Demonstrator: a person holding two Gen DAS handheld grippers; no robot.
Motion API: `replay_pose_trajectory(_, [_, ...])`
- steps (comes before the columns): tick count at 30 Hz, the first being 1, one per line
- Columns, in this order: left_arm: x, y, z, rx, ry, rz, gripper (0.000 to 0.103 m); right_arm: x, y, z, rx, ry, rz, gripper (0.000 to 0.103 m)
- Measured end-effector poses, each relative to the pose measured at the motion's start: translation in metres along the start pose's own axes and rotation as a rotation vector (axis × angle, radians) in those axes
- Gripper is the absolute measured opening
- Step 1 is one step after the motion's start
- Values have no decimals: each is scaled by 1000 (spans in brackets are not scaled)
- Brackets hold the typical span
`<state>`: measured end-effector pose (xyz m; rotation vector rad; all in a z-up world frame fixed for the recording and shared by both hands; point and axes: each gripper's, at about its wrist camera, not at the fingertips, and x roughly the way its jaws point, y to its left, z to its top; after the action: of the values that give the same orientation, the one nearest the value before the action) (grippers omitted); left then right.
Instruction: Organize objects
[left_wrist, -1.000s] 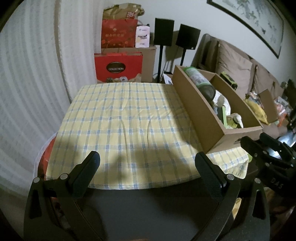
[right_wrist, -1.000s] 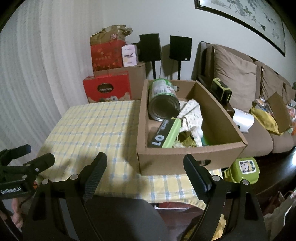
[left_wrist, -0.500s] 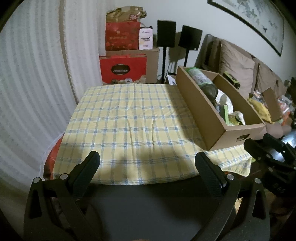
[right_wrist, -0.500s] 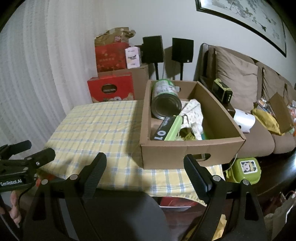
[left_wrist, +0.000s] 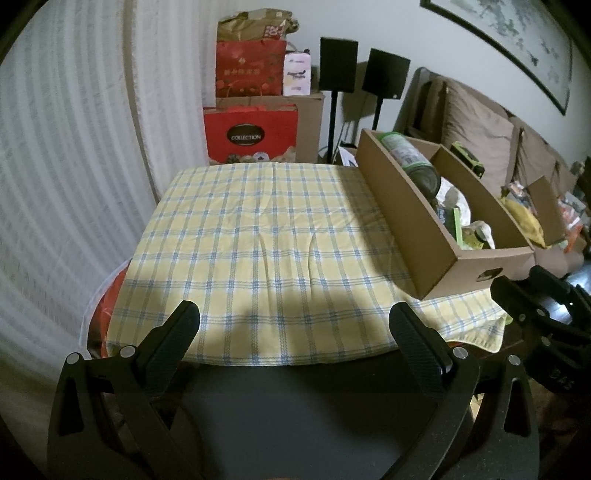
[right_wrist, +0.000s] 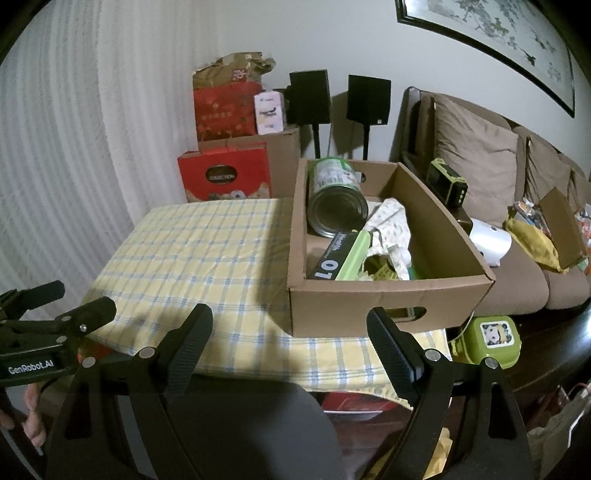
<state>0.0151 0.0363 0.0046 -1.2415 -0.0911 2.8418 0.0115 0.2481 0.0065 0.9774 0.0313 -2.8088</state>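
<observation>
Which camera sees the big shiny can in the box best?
The right wrist view: the can lies on its side in the cardboard box with its metal end facing the camera. The left wrist view shows it from the side, partly behind the box wall.

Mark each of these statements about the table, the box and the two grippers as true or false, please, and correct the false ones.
1. The cardboard box stands on the checked tablecloth. True.
2. The metal can stands upright in the box. False: it lies on its side, its end toward the camera.
3. The right gripper holds the can. False: its jaws are open with nothing between them, short of the box.
4. The left gripper is open and holds nothing. True.
5. The green container with a panda picture is inside the box. False: it is outside, below the table's edge.
</observation>
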Motion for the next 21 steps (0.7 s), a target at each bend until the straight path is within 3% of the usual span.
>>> replay_pose_trajectory(21, [1, 4, 2, -4, 8, -1, 103, -3, -1, 2, 4, -3, 3, 87])
